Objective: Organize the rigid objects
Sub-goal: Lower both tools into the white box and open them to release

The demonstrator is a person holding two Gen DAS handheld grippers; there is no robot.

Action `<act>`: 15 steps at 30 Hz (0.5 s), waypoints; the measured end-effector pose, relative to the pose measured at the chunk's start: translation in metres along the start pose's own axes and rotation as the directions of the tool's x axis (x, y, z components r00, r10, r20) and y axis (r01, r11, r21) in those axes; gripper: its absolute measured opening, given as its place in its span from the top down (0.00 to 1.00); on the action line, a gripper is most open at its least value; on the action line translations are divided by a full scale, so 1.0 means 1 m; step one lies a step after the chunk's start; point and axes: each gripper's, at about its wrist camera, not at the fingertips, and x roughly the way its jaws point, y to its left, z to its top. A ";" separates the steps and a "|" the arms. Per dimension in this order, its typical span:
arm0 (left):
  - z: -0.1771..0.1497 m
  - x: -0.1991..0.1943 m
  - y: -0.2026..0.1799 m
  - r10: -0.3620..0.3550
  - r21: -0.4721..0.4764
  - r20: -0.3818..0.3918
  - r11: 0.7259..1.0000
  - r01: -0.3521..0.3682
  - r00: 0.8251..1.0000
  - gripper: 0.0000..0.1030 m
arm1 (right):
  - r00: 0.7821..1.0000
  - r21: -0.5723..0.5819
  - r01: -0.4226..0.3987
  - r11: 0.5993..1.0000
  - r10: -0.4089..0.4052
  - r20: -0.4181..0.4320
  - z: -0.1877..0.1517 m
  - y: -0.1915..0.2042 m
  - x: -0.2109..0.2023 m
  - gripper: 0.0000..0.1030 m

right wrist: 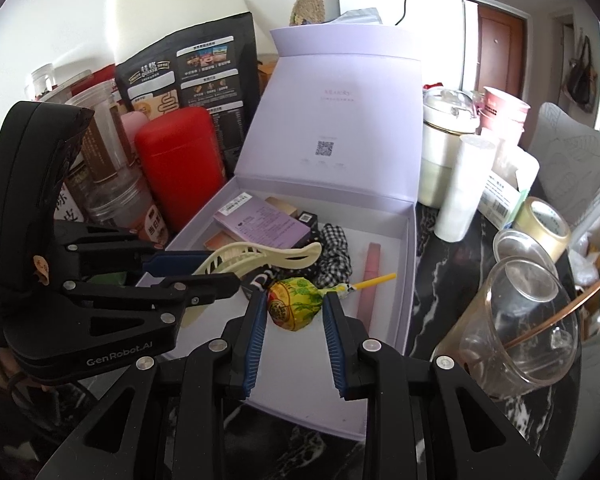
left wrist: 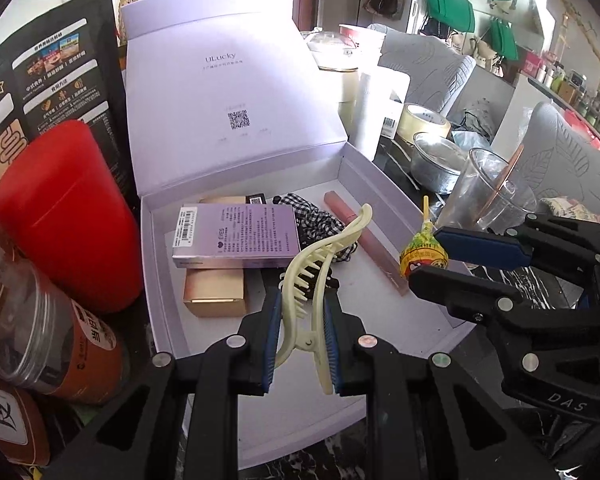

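The left gripper (left wrist: 302, 316) grips a cream plastic hair claw (left wrist: 320, 268), and the right gripper (right wrist: 294, 312) clamps a yellow-wrapped lollipop (right wrist: 296, 306). Both hover over the open lilac cardboard box (left wrist: 380, 184) beneath them; next, probably, lower and release.

— What sort of place are you working in?
— A lived-in home: your dark marbled desk (right wrist: 452, 240) is crowded with food jars, a white fridge (right wrist: 432, 40) stands beside a brown wooden door (right wrist: 500, 52), and grey leaf-patterned sofa cushions (left wrist: 428, 68) lie behind.
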 end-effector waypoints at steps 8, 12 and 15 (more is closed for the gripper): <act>0.003 0.002 0.000 0.025 0.002 -0.053 1.000 -0.025 0.998 0.80 | 1.000 0.007 0.014 1.000 -0.014 -0.001 0.000 -0.001 -0.004 0.57; 0.003 -0.001 -0.003 0.038 0.008 -0.049 0.999 -0.038 0.998 0.80 | 1.000 0.009 0.022 1.000 -0.022 0.000 0.000 -0.001 -0.008 0.57; 0.004 -0.004 -0.003 0.039 0.003 -0.050 0.999 -0.038 0.998 0.80 | 1.000 0.005 0.024 1.000 -0.024 0.003 0.000 0.001 -0.012 0.57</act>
